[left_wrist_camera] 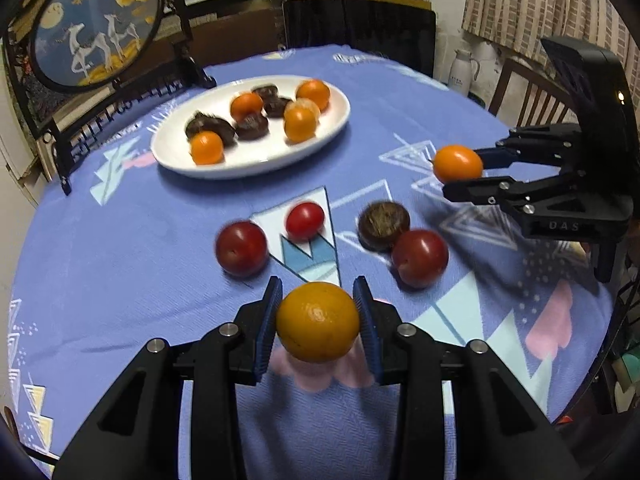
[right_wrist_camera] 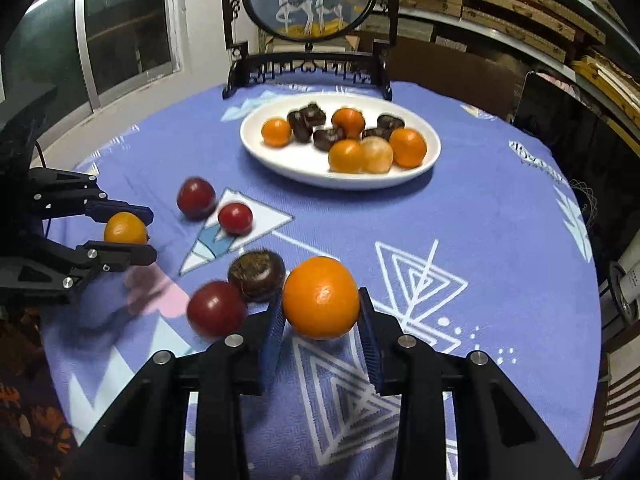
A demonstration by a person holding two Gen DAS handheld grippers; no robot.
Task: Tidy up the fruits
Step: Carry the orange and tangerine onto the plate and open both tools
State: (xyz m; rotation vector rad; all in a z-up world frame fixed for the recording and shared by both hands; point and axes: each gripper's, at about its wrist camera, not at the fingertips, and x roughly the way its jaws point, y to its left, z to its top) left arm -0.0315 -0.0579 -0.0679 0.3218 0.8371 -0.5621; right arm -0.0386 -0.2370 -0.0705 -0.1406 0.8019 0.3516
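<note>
The left gripper (left_wrist_camera: 318, 312) pinches a small orange citrus fruit (left_wrist_camera: 318, 322) between its blue pads, which press on both sides of it. Just ahead of this gripper, on the blue patterned worktop (left_wrist_camera: 120, 280), lie two dark red plums, one ahead to the left (left_wrist_camera: 241, 248) and one ahead to the right (left_wrist_camera: 419, 257), with a red cherry tomato (left_wrist_camera: 305, 221) between them and a brown chestnut (left_wrist_camera: 383, 225) touching the right-hand plum. Farther ahead and a little left sits a white oval plate (left_wrist_camera: 256, 160) carrying orange citrus fruits and dark chestnuts. Beyond the plate stands a round framed picture of deer (left_wrist_camera: 96, 24).

The right gripper (right_wrist_camera: 322, 308) grips a second orange fruit (right_wrist_camera: 321, 297) the same way, pads tight on its flanks. The chestnut (right_wrist_camera: 257, 275) and one plum (right_wrist_camera: 216, 309) lie just to its left, the plate (right_wrist_camera: 280, 160) well ahead. From the left wrist view, this gripper shows far to the right, fruit in its jaws.
</note>
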